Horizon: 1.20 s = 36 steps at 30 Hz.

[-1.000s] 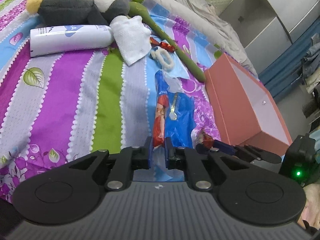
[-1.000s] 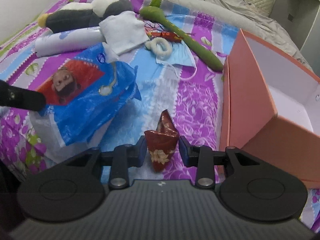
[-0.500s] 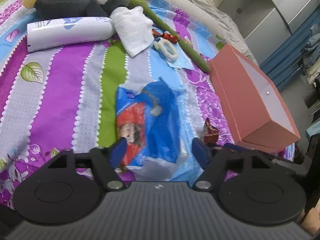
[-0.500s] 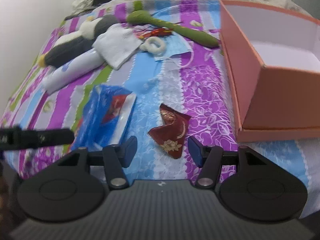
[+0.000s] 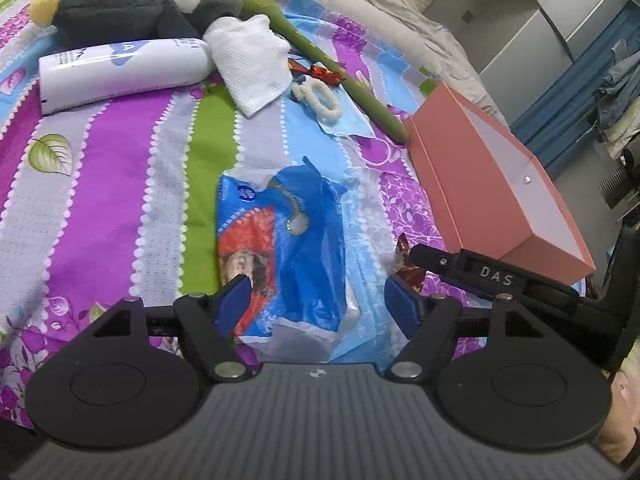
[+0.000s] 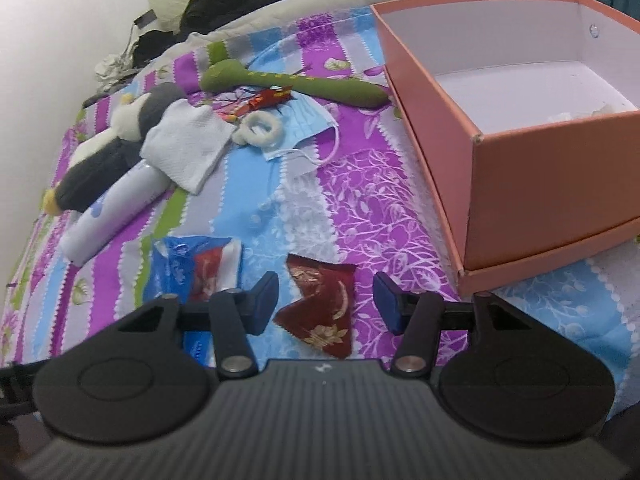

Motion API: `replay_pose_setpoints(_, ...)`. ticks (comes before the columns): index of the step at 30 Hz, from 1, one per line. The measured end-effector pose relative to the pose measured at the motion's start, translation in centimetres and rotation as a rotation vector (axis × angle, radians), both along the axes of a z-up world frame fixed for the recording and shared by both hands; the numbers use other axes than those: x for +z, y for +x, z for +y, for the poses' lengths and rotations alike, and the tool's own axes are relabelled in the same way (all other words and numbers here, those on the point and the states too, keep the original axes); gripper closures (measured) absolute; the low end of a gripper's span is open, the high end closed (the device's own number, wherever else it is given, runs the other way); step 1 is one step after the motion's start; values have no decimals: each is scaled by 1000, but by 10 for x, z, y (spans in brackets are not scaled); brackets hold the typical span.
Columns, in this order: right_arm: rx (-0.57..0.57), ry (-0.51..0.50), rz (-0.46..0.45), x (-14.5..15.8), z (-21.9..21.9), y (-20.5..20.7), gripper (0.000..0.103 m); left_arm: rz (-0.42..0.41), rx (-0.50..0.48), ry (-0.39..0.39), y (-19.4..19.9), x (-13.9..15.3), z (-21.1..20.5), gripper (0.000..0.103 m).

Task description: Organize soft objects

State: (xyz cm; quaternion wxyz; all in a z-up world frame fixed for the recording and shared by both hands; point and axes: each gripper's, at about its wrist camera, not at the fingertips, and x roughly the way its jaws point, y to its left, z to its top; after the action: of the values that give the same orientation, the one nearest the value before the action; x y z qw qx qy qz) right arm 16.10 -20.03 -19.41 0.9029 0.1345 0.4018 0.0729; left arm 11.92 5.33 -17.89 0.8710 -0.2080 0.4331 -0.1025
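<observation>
**A:** What are your claws doing?

**B:** My left claw (image 5: 316,300) has just opened. Its jaws stand apart, and the flat blue plastic pack with a red picture (image 5: 280,248) lies on the bed between them. The pads do not press it. My right claw (image 6: 325,304) has jaws that have just been moving and now stand apart too. The small dark red foil packet with gold flowers (image 6: 322,308) lies flat between them, not squeezed.

**A:** Where on the bed is all that?

**B:** Both lie near the edge of the striped purple, green and blue bedspread (image 5: 100,184) closest to me. The open pink cardboard box with a white inside (image 6: 516,136) sits at the bed's right edge, just beside the red packet.

**A:** And farther out?

**B:** Toward the far edge I see a light blue face mask (image 6: 304,124) with a fluffy white ring (image 6: 260,130) on it, a long green soft toy (image 6: 296,84), a folded white cloth (image 5: 250,64), a white tube (image 5: 120,72) and a grey and white plush animal (image 5: 136,0).
</observation>
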Motion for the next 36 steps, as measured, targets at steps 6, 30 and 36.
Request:
replay_pose_setpoints(6, 2, 66, 63, -11, -2, 5, 49, 1, -14, 2, 6, 0, -10, 35)
replay_pose_setpoints(30, 103, -175, 1, -11, 5, -8, 66, 17, -18, 169, 31, -22, -37, 64)
replay_pose_setpoints(36, 113, -190, -8, -8, 9, -10, 67, 33, -14, 215, 38, -31, -42, 86)
